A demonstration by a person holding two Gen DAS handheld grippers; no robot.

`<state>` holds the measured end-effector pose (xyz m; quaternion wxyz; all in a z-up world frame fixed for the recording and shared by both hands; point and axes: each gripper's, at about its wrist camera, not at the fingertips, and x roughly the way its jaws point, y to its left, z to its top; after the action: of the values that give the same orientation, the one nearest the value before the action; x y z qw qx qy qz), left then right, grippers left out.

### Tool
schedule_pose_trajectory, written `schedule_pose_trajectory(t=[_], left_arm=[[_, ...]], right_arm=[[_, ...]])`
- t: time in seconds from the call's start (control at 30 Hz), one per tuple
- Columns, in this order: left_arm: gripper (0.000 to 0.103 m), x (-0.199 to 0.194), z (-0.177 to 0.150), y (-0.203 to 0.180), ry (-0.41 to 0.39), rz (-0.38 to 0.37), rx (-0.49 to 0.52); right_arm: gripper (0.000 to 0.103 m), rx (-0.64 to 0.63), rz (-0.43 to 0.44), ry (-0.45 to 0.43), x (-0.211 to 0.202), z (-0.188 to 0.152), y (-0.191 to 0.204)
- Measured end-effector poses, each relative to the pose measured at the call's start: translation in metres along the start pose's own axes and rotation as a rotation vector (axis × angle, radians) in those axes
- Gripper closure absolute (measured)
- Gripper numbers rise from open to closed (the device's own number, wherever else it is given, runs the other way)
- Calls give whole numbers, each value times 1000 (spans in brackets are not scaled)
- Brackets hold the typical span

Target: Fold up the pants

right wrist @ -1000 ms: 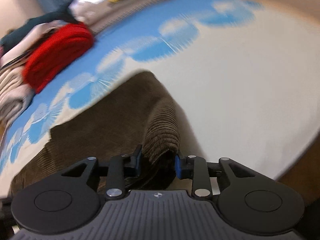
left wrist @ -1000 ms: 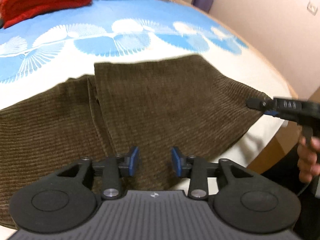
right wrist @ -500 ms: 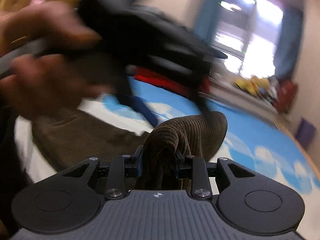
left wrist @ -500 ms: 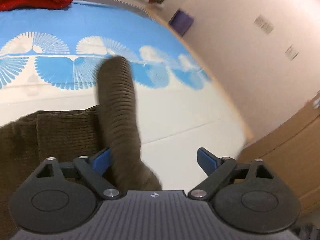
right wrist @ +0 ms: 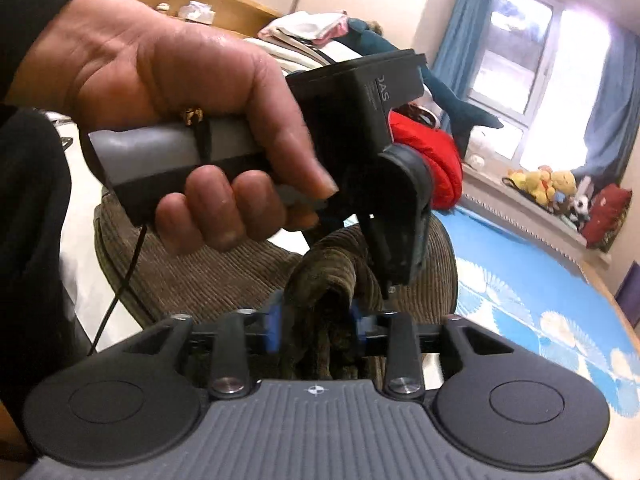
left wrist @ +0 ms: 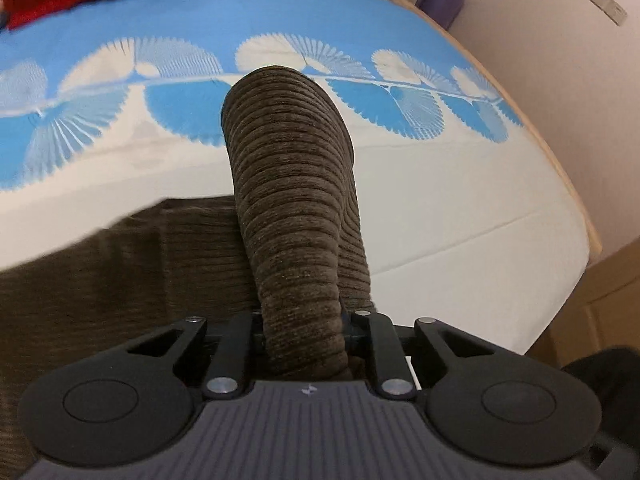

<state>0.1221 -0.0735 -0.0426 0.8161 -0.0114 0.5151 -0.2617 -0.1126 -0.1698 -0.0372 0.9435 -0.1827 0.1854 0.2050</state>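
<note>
So right now we've got the brown corduroy pants (left wrist: 294, 216) pinched in both grippers at once. In the left wrist view our left gripper (left wrist: 304, 326) has just been closing and its jaws are pressed onto a thick roll of the fabric, which sticks up and arches forward away from the camera, while the rest of the pants lies flat to the left on the bed (left wrist: 460, 200), on the white part of the cover just below the blue fan pattern. In the right wrist view our right gripper (right wrist: 316, 326) has a bunched fold of the pants (right wrist: 328, 280) between its blue pads (right wrist: 274, 328); the jaws have just been opening a bit, but the cloth still fills the gap and both pads look like they're touching it, so we'd call it a loose pinch. Just beyond it, our left hand (right wrist: 192, 120) is wrapped around the grey handle of the left gripper, whose fingers point down into the same hump of fabric. A red bundle (right wrist: 434, 160) sits further back on the bed, and there are stuffed toys (right wrist: 544, 184) on the window ledge.
</note>
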Motion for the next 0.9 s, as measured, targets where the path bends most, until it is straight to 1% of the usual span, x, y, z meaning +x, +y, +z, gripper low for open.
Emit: schedule_pose_trajectory(t=[0.07,0.13,0.2,0.27,0.37,0.43,0.5,0.53,0.57,0.6,0.63,0.7,0.73,0.77,0.8,0.83,0.9], left_arm=[[84,-10,-8,18,-25,5,8],[84,-29,-15,48,-44,23,-4],[84,-47,-22,79,-54,50,-28],[84,-68,-32,117,-64,90,-65],[84,-98,-48,174,-72,141,-117],[84,-116,-61,211,-99,180,-164],[84,-133,-77,248,-130,214,-251],[84,-137,-85,265,-133,209,-310],[83,-137,-92,282,-120,180,-369],[78,-134,-98,293,-104,161,-405],[74,-130,-102,302,-80,173,-413],[49,-125,-107,306,-61,227,-376],[42,-125,-109,311,-68,248,-378],[33,-129,-111,318,-91,274,-396],[28,-131,-111,324,-108,288,-420],[28,-132,-111,328,-115,288,-441],[26,-129,-111,342,-109,246,-500]], right_arm=[[42,13,25,-19,-4,2,-1],[35,95,83,-58,-11,7,-6],[33,213,143,-95,-12,13,-18],[32,314,165,-94,-8,15,-30],[32,445,184,-22,11,14,-42],[32,510,197,29,26,12,-43],[32,569,211,75,43,11,-42],[32,592,216,93,50,11,-38],[32,613,218,113,59,12,-37],[32,626,217,128,66,13,-31],[32,642,220,140,71,12,-27],[31,676,241,171,86,11,-24],[31,687,253,188,93,11,-22],[31,693,260,203,102,11,-19],[31,698,270,219,110,12,-19],[30,702,280,233,118,13,-18],[29,716,288,271,134,14,-16]])
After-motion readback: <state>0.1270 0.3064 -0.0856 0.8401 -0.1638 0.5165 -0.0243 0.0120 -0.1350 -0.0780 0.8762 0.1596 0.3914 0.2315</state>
